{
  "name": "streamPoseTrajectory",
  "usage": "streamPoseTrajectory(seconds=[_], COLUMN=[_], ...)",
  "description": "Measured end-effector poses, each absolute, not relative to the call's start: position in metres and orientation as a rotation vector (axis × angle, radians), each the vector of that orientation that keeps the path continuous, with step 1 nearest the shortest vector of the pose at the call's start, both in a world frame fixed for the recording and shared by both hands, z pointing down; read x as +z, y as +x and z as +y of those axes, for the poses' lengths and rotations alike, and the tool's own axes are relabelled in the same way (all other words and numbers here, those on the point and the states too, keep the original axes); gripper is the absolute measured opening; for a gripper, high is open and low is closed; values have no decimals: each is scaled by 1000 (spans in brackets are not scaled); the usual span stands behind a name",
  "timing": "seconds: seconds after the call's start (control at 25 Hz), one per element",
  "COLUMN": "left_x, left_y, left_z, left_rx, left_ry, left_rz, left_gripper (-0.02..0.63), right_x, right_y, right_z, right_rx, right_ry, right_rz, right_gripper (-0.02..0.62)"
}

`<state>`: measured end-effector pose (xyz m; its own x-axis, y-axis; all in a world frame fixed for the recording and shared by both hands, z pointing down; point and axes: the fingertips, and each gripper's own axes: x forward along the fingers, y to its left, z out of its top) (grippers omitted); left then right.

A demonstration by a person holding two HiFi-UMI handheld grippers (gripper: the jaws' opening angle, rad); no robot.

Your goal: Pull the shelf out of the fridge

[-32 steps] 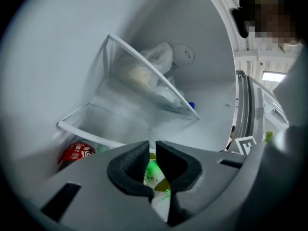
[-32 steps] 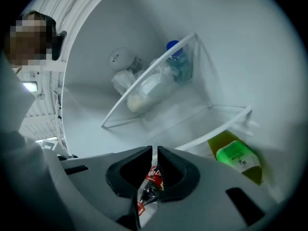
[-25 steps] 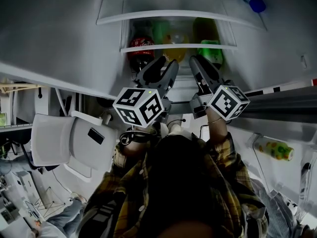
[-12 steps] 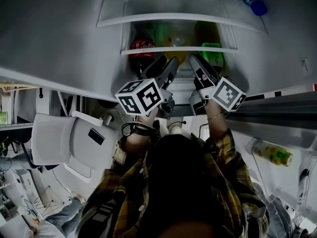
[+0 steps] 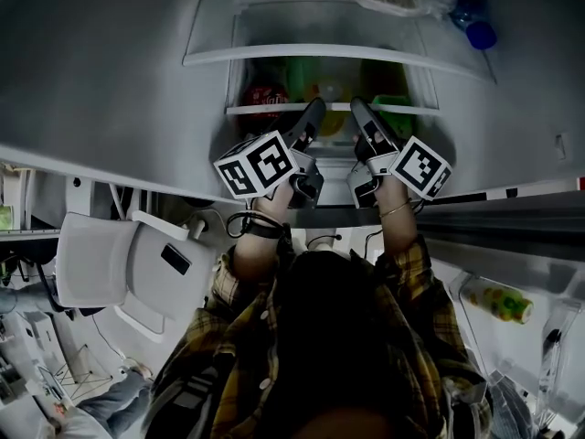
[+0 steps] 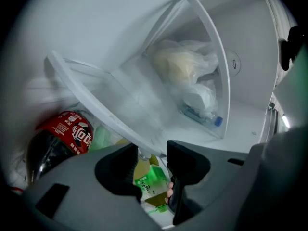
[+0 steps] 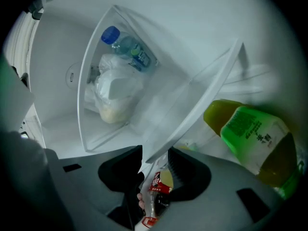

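**Shelf (image 6: 96, 100) edge sits between both tongs, unpinched**

Left tongs (image 6: 151, 150) and right tongs (image 7: 155, 153) stand wide, jaws just opened. Each straddles the shelf's front edge without pressing it. Past the left tongs, under the shelf, lies a cola bottle (image 6: 62, 134); past the right tongs, a green bottle (image 7: 255, 138).

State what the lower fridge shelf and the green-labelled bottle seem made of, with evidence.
Shelf: clear glass or plastic pane, things show through; glossy white front trim, probably plastic. Green-labelled bottle: likely clear plastic, yellowish drink visible through its wall.
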<state>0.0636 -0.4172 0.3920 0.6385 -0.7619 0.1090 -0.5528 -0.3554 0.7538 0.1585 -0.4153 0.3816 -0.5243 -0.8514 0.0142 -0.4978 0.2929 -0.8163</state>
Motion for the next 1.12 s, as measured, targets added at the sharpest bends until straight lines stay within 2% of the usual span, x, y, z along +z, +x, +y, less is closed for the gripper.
streamPoseTrajectory(seconds=[0.52,0.68,0.76,0.8,1.12], left_x=[378,382,383,383,382], left_y=[56,52,51,50,50], left_z=[-452,-458,-459,-459,-459], left_rx=[-486,-506,-521,-533,-566], left_ry=[1950,1900,1881,1869,1838], left_rz=[-1015,-1024,-1020,-1016,-1007], left_gripper=[175,98,85,81,69], right_x=[377,377,379,381,383], right_y=[156,156,157,157,159], right_z=[-453,-458,-458,-458,-456], right_rx=[-1163,-1186,-1197,-1205,-1264], right_ry=[-1228,-1203,-1211,-1213,-1156], right_rz=[2032,1984,1962,1944,1803], right_gripper=[152,147,123,82,54])
